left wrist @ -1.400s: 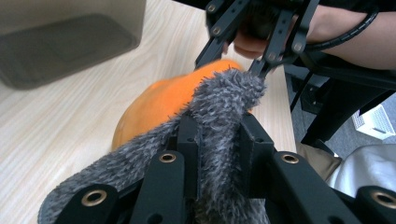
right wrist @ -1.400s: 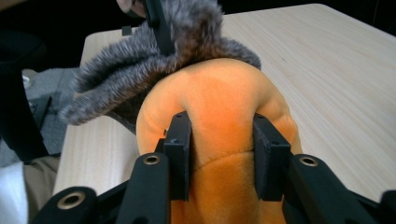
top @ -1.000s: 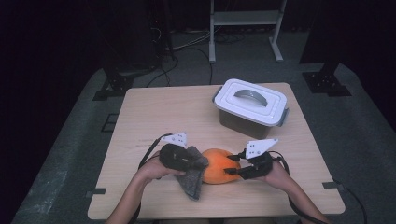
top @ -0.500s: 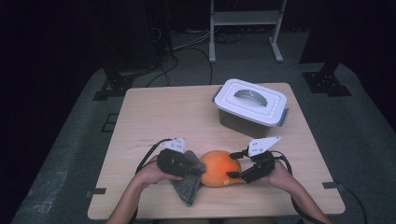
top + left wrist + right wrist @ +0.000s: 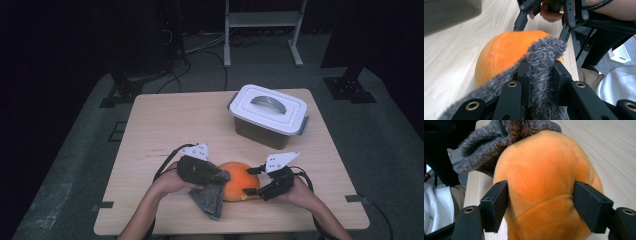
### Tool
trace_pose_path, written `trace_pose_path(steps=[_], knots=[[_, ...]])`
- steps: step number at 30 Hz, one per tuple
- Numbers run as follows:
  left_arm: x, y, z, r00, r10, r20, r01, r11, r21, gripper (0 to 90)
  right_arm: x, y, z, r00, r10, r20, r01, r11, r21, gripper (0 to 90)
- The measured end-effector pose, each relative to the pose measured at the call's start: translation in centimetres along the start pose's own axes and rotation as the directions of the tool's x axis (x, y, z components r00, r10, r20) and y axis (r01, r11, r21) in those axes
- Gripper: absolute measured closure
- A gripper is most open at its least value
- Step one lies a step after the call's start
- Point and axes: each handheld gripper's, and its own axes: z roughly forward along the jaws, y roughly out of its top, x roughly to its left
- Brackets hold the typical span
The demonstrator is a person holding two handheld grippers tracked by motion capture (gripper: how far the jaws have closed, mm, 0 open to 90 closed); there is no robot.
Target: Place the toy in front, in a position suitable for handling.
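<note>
Gripping a tuft of shaggy grey fabric [image 5: 541, 72], the left gripper [image 5: 541, 82] has its black jaws pinched nearly together on the pile, seen in the left gripper view. That fuzzy grey piece [image 5: 210, 196] drapes over the left side of a rounded orange plush toy [image 5: 238, 180] lying near the front edge of the pale wooden table [image 5: 170, 120]. On the right, the right gripper [image 5: 541, 205] has just opened its jaws wide; they now straddle the velvety orange body [image 5: 544, 195], the flat black pads just beside its sides, and whether they press into the plush is hard to make out. A curved seam crosses the toy's short, smooth nap. Farther back to the right stands a white plastic box [image 5: 268, 115] with a clipped lid and a grey arched handle, well apart from the toy. From above, both hands [image 5: 170, 182] cover much of the grippers, the toy's near side is hidden behind the jaws, and the forearms are cut off at the bottom edge. How the grey piece joins the toy cannot be told.
</note>
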Motion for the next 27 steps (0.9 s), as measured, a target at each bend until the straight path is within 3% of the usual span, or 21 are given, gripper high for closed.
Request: trace_pose_path(steps=[6,10,12,15,20,27], knots=[[0.2,-2.2,-1.1,0.9980,-0.032,-0.054,0.033,0.9992,0.021,72.1,0.3,0.0,-0.1,0.9999,-0.016,0.006,0.016,1.000,0.017,28.8],[0.5,-3.4,-1.2,0.9966,-0.057,-0.059,0.059,0.9980,0.024,72.1,0.5,0.4,-0.2,0.9997,-0.025,0.002,0.025,0.999,0.021,27.4],[0.5,-3.6,-1.2,0.9964,-0.060,-0.061,0.062,0.9978,0.026,72.1,0.5,0.9,-0.7,0.9993,-0.034,0.017,0.035,0.999,-0.003,28.1],[0.6,-3.5,-1.3,0.9964,-0.061,-0.059,0.063,0.9976,0.027,72.1,0.0,1.4,-1.4,0.9996,-0.012,0.027,0.013,0.999,-0.050,28.1],[0.5,-3.0,-1.2,0.9974,-0.053,-0.048,0.054,0.9985,0.013,72.1,-0.4,0.9,-0.3,0.9999,0.016,-0.005,-0.016,1.000,-0.007,25.7],[0.0,-1.1,-1.0,0.9996,-0.015,-0.025,0.014,0.9994,-0.031,72.1,0.1,0.7,-0.1,0.9998,-0.002,-0.018,0.002,1.000,0.007,25.7]])
